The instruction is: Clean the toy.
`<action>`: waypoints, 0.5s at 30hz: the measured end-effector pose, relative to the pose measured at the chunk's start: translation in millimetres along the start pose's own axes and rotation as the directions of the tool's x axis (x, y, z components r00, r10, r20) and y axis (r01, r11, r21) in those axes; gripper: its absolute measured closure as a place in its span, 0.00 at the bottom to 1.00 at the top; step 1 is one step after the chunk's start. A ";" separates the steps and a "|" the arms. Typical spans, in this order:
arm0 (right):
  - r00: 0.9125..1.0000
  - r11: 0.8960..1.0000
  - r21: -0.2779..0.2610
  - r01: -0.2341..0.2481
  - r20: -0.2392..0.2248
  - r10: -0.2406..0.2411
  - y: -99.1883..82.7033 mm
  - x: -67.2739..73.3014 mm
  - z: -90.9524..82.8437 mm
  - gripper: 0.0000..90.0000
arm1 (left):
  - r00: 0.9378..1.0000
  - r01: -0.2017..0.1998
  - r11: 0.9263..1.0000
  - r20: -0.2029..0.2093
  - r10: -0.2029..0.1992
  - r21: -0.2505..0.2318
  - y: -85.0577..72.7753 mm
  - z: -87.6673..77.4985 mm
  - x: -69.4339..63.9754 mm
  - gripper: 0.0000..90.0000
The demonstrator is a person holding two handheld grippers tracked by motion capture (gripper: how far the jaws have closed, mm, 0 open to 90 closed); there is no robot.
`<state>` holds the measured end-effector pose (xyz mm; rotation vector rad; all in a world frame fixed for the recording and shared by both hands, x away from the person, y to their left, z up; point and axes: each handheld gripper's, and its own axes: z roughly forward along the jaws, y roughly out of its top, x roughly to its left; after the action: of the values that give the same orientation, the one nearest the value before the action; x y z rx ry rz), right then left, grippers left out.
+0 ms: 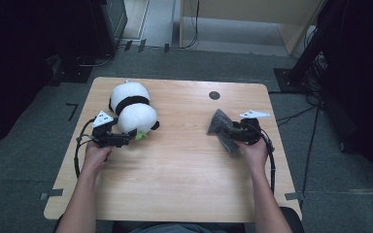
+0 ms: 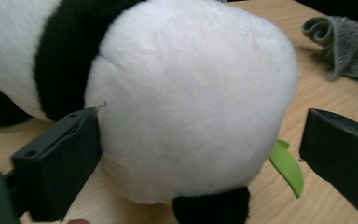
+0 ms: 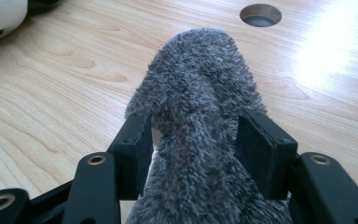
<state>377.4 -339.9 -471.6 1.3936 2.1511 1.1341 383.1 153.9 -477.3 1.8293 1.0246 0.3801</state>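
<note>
A black-and-white plush panda point(image 1: 133, 109) lies on the wooden table point(image 1: 184, 179) at the left. My left gripper point(image 1: 128, 136) is open wide around its round white head point(image 2: 191, 93): the left jaw brushes the fur, the right jaw stands apart from it. A green felt leaf point(image 2: 286, 165) sticks out under the head. At the right, a crumpled grey fluffy cloth point(image 1: 221, 124) lies on the table. My right gripper point(image 1: 230, 133) is half open, with the cloth point(image 3: 200, 70) lying bunched between its jaws and a slit of wood showing beside the left one.
A round cable hole point(image 1: 214, 95) is in the table near the far edge. Grey carpet surrounds the table, with dark stands and cables at the right. The same grey cloth point(image 2: 349, 46) lies beyond the panda in the left gripper view.
</note>
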 end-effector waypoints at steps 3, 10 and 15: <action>1.000 1.000 -0.004 0.004 0.001 -0.004 0.5 0.8 -0.4 0.50 | 1.000 -0.016 1.000 -0.013 0.016 0.005 1.4 -1.5 -2.0 0.00; 1.000 1.000 -0.030 0.007 -0.014 -0.008 4.6 6.4 -8.6 0.49 | 0.998 -0.056 0.998 -0.014 0.056 -0.030 10.5 -15.5 -12.8 0.00; 0.999 0.999 -0.029 0.019 -0.040 -0.020 5.2 15.0 -11.7 0.49 | 0.996 -0.085 0.995 -0.019 0.084 -0.060 17.2 -23.7 -22.4 0.00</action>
<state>366.1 -330.8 -458.3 1.3457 2.1625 1.1901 362.7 147.4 -447.3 1.8217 0.9387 0.4730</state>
